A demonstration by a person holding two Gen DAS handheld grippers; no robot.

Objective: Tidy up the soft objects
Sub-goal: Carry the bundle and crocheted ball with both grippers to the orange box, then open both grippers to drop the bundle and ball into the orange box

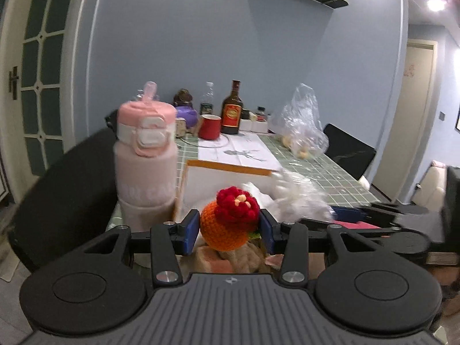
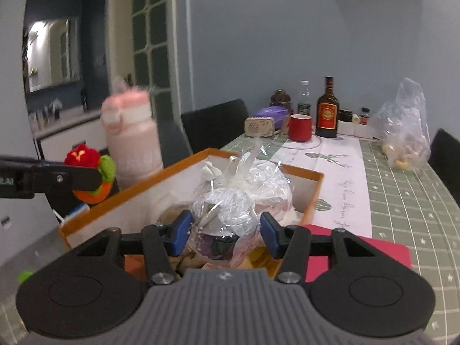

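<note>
Two soft items gripped over the orange-rimmed white box (image 2: pixel 299 174).
My left gripper (image 1: pixel 229 231) pinched the squashy orange-and-red crocheted toy (image 1: pixel 227 224) at mid-body; my right gripper (image 2: pixel 225 235), half-closed, squeezed the light, slippery, crinkly cellophane-wrapped bundle (image 2: pixel 241 201) low down.

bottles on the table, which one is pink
The big pink water bottle with the flip lid, standing beside the orange-rimmed box. The dark brown bottle with a red label and the clear bottle stand far back.
</note>
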